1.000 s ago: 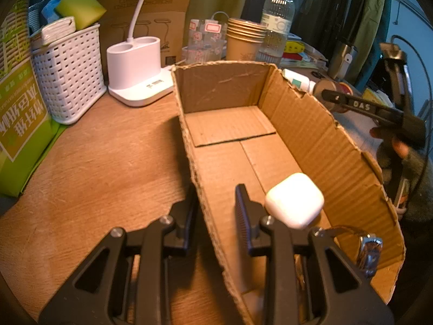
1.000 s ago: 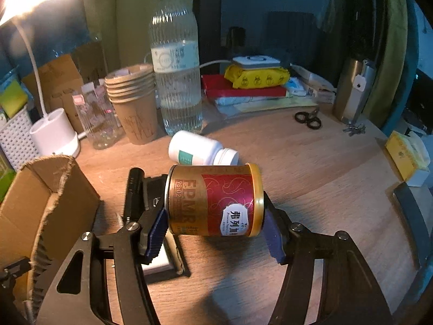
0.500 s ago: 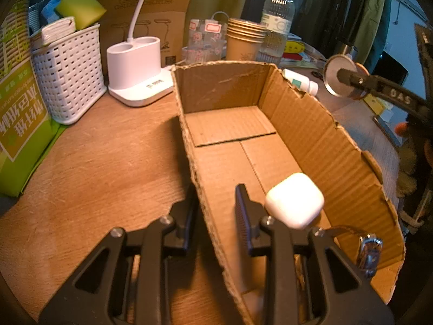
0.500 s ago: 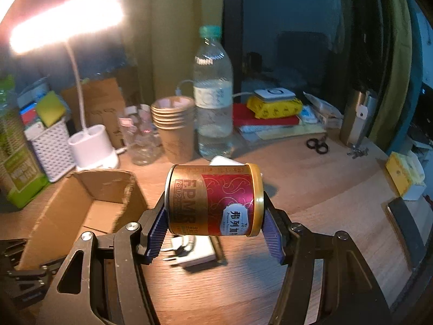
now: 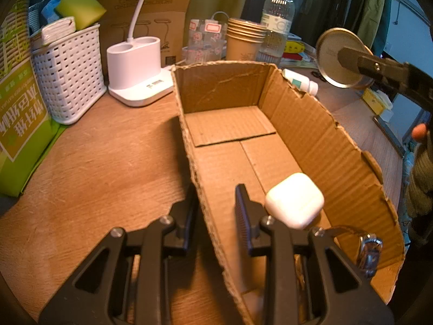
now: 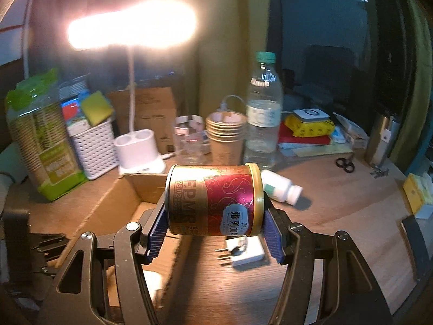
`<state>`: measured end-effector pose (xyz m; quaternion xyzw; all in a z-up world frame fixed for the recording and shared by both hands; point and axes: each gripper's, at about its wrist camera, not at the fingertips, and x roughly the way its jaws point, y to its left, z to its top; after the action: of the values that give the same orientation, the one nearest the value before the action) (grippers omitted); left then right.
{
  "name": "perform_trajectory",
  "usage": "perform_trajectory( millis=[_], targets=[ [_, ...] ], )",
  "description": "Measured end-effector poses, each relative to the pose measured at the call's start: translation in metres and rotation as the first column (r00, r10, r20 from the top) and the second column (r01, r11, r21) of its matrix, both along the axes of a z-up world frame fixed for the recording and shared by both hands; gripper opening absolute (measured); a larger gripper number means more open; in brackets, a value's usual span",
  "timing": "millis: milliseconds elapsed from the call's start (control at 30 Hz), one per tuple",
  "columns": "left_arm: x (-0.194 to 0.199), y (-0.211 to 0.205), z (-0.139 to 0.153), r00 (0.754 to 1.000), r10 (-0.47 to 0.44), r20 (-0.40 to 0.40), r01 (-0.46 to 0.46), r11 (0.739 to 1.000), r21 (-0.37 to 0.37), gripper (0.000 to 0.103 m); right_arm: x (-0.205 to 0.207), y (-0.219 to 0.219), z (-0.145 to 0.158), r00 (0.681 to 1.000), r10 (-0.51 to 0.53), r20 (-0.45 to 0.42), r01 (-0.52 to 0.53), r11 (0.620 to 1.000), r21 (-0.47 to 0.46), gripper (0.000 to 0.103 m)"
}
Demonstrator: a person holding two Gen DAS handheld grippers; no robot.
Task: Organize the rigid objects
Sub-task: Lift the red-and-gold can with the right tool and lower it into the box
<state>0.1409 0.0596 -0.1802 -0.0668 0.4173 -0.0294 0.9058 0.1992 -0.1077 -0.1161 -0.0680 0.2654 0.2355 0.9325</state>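
My right gripper [image 6: 215,234] is shut on a gold and red tin can [image 6: 213,199], held on its side in the air above the box's right wall. The can's gold end [image 5: 339,57] shows in the left wrist view at the upper right. An open cardboard box [image 5: 319,135] lies on the wooden table; it also shows in the right wrist view [image 6: 113,203]. A white earbud case [image 5: 295,200] and a metal clip [image 5: 369,252] lie in the box's near end. My left gripper [image 5: 215,205] straddles the box's left wall, jaws slightly apart around the cardboard.
A white basket [image 5: 67,73], lamp base [image 5: 135,67], paper cups [image 5: 245,40] and water bottle [image 5: 277,19] stand behind the box. A white pill bottle [image 6: 280,189] lies right of the box. A white plug adapter [image 6: 243,253] lies below the can. Scissors [image 6: 345,163] lie far right.
My right gripper has lifted the can off the table and carried it up and left, over the box's right wall. My left gripper and the box have not moved.
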Motion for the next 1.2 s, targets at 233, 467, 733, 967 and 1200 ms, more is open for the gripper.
perform_trajectory(
  millis=[233, 467, 733, 967, 1200],
  targets=[
    [0.0, 0.0, 0.0, 1.0, 0.0, 0.0, 0.0, 1.0, 0.0, 0.029, -0.015, 0.027, -0.003, 0.994, 0.106, -0.002, -0.106, 0.994, -0.012, 0.065],
    [0.0, 0.0, 0.0, 1.0, 0.0, 0.0, 0.0, 1.0, 0.0, 0.029, -0.023, 0.046, -0.01, 0.984, 0.176, -0.02, -0.176, 0.984, -0.037, 0.065],
    [0.0, 0.0, 0.0, 1.0, 0.0, 0.0, 0.0, 1.0, 0.0, 0.029, -0.023, 0.054, -0.016, 0.977, 0.208, -0.047, -0.211, 0.976, -0.057, 0.065],
    [0.0, 0.0, 0.0, 1.0, 0.0, 0.0, 0.0, 1.0, -0.001, 0.029, -0.022, 0.062, -0.023, 0.971, 0.223, -0.089, -0.232, 0.968, -0.098, 0.065],
    [0.001, -0.001, 0.0, 1.0, 0.0, 0.0, 0.0, 1.0, -0.001, 0.029, -0.02, 0.061, -0.023, 0.97, 0.223, -0.1, -0.231, 0.969, -0.084, 0.077]
  ],
)
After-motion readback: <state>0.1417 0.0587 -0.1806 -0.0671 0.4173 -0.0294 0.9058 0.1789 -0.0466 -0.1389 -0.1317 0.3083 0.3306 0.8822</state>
